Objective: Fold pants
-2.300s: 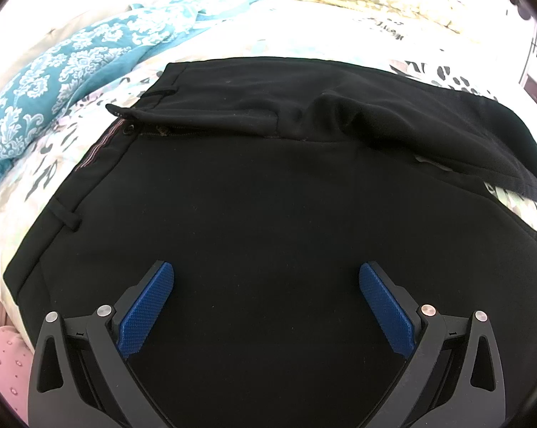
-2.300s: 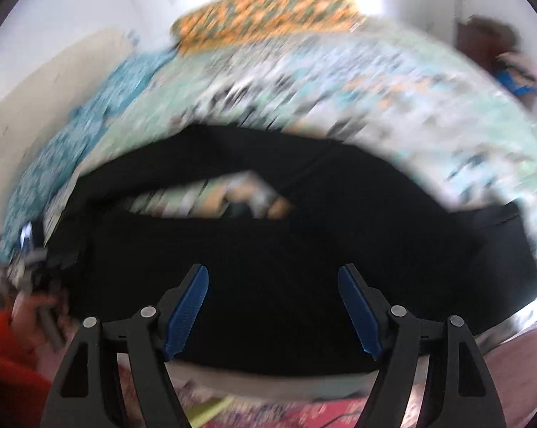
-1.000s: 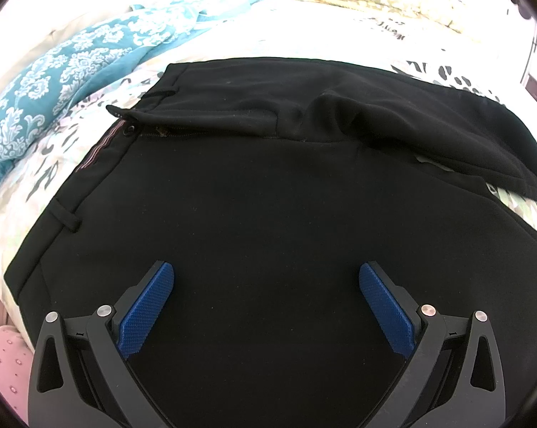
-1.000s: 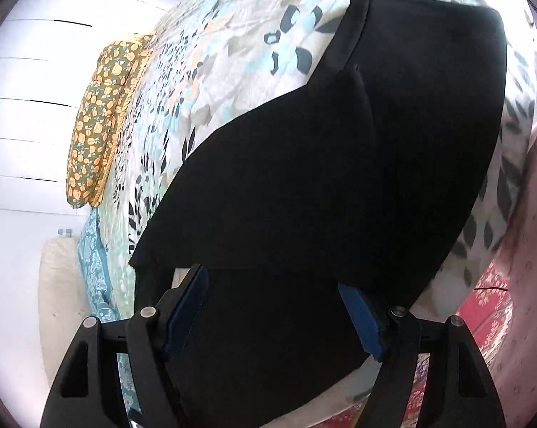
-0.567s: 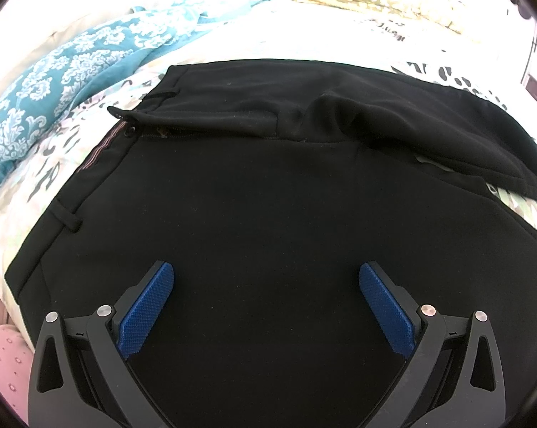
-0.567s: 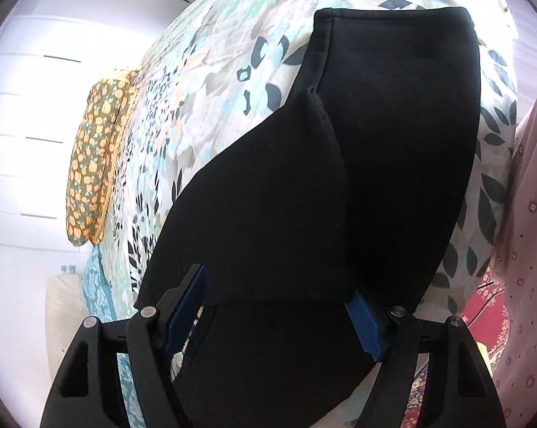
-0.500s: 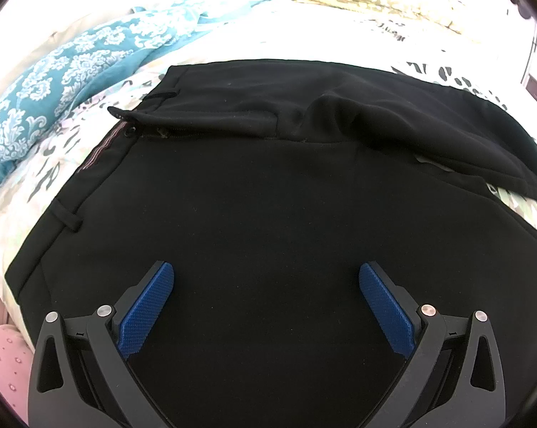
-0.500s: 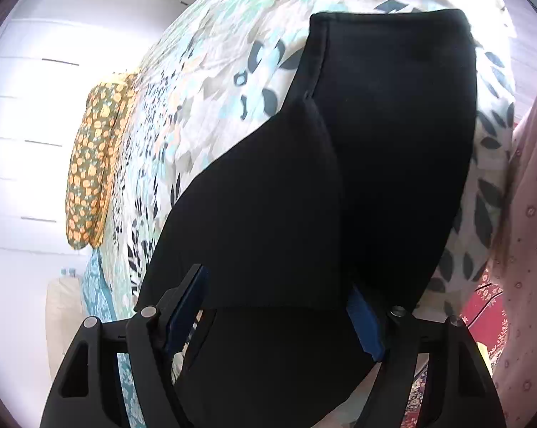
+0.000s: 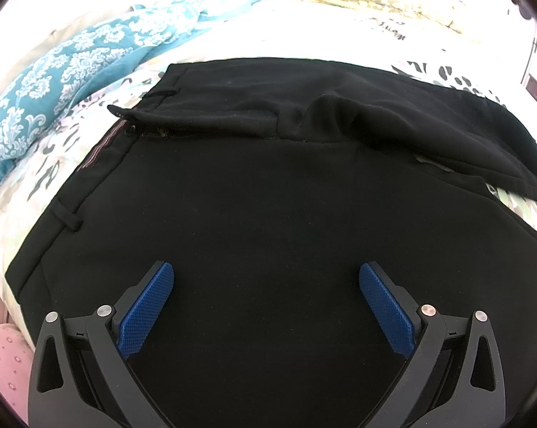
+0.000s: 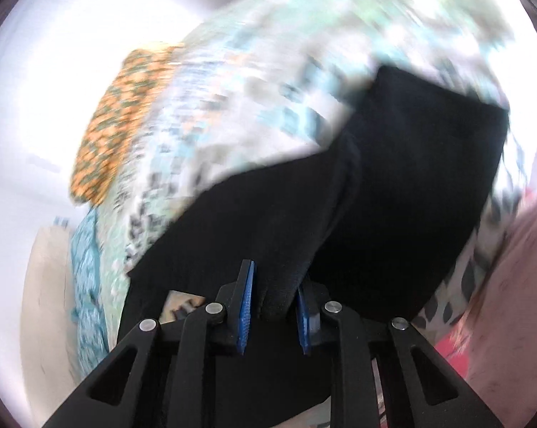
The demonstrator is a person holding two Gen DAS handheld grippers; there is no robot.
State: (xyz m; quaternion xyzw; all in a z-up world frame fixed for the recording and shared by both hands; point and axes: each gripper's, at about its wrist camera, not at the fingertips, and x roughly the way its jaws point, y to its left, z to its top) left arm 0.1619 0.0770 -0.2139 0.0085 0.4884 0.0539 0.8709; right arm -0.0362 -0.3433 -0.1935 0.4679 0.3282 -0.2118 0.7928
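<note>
My right hand-held gripper (image 10: 273,308) has just been closing: its blue ribbed pads now pinch a bunched fold of the black woven pants (image 10: 393,185) near the leg end, with the cloth plainly between them. I read that as the pick-up for the fold, so the next move is probably carrying this leg end over toward the waist. The right wrist view is smeared, so the grip's depth is hard to judge.

In the left wrist view, my left hand-held gripper (image 9: 266,308) hangs with its jaws spread wide over the seat of the pants (image 9: 268,196), holding nothing. The waistband and its belt loops run up at ten o'clock, the open fly at eleven. The pants lie flat on the bed with the pale leaf-print bedsheet (image 9: 43,178). Farther off sit the teal floral pillow (image 9: 50,85) at ten o'clock and the orange-patterned pillow (image 10: 122,117).

Against half a second ago, the right jaws stood wide around the flat leg; the left view looks unchanged.
</note>
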